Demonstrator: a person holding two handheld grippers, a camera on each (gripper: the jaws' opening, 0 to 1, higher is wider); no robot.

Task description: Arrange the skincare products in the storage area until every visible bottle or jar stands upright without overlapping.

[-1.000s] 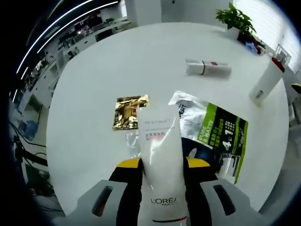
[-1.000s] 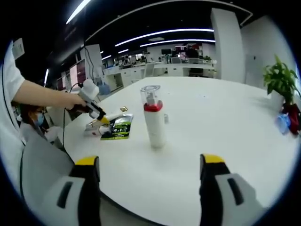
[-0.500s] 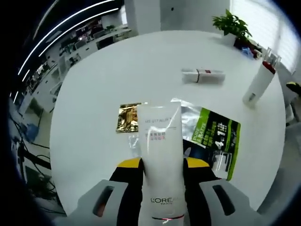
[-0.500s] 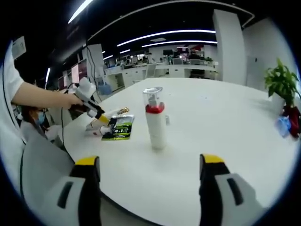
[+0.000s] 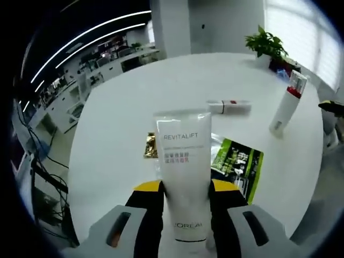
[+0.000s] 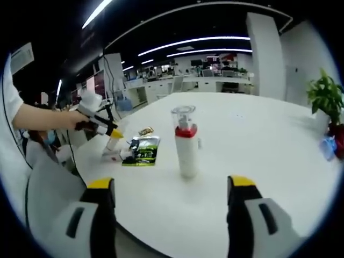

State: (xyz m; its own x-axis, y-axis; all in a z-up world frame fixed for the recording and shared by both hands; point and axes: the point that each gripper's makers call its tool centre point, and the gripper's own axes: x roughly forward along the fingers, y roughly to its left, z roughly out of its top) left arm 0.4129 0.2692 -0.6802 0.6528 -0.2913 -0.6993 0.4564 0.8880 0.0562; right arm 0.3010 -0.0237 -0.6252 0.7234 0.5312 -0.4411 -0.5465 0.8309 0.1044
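Observation:
My left gripper (image 5: 185, 189) is shut on a white L'Oreal Revitalift tube (image 5: 183, 166), held above the round white table (image 5: 134, 97). Beyond it a small white tube with a red band (image 5: 229, 107) lies on its side. A tall white pump bottle with a red collar and clear cap (image 5: 284, 105) stands upright at the right. In the right gripper view that pump bottle (image 6: 186, 141) stands mid-table, and my right gripper (image 6: 167, 188) is open near the table's front edge. The left gripper (image 6: 107, 130) shows at the left with the tube (image 6: 112, 142) hanging from it.
A green and black sachet (image 5: 235, 163) and a gold sachet (image 5: 151, 145) lie flat under the held tube. The green sachet (image 6: 143, 151) also lies left of the pump bottle. A potted plant (image 5: 264, 44) stands at the far edge. A person's sleeve and hand (image 6: 32, 115) reach in.
The left gripper has lifted and tilted the tube more upright, so the view now looks further across the table. The right view has drifted slightly; the pump bottle stayed put.

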